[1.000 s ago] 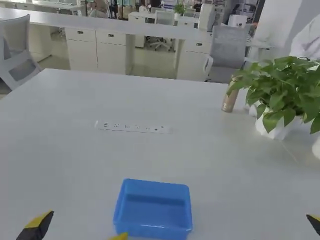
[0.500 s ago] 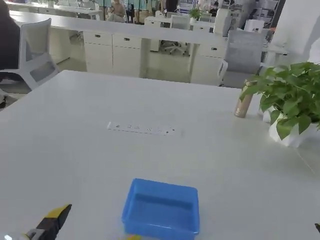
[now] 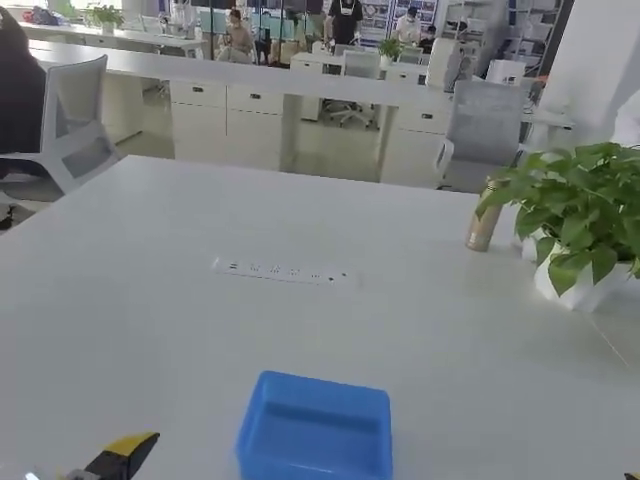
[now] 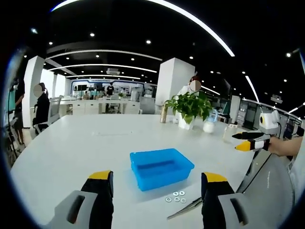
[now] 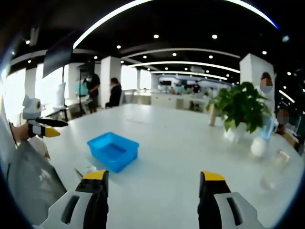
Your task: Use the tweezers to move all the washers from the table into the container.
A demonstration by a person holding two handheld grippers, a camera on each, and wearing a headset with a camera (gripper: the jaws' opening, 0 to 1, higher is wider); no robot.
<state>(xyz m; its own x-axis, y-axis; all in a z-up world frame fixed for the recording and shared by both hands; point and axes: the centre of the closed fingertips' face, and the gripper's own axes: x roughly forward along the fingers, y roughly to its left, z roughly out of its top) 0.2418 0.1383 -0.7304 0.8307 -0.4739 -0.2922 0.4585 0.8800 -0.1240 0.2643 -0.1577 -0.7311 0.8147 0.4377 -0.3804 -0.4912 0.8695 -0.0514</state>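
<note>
while both grippers hang over the near edge of the worktop (image 4: pixel 71 143) with nothing in them, the first job, as i read it, is picking up the tweezers (image 4: pixel 186 209). the left gripper (image 4: pixel 157 176) has its jaws wide apart, and so does the right gripper (image 5: pixel 153 176). in the left gripper view the tweezers lie flat on the worktop, just beside a small cluster of washers (image 4: pixel 175 196), and both sit on the near side of the blue container (image 4: pixel 183 167), close to its wall but apart from it. the container looks empty, so no washer seems to have been moved yet.

to do this well, i would lower whichever gripper will work the tweezers gently. the jaws should come across the two arms somewhere along their middle, so that closing squeezes the tips together. the tweezers are thin and lie flat, so they will likely slide or spin if only one jaw catches them. i would also come in from the side away from the washers, since a nudge could scatter them.
</note>
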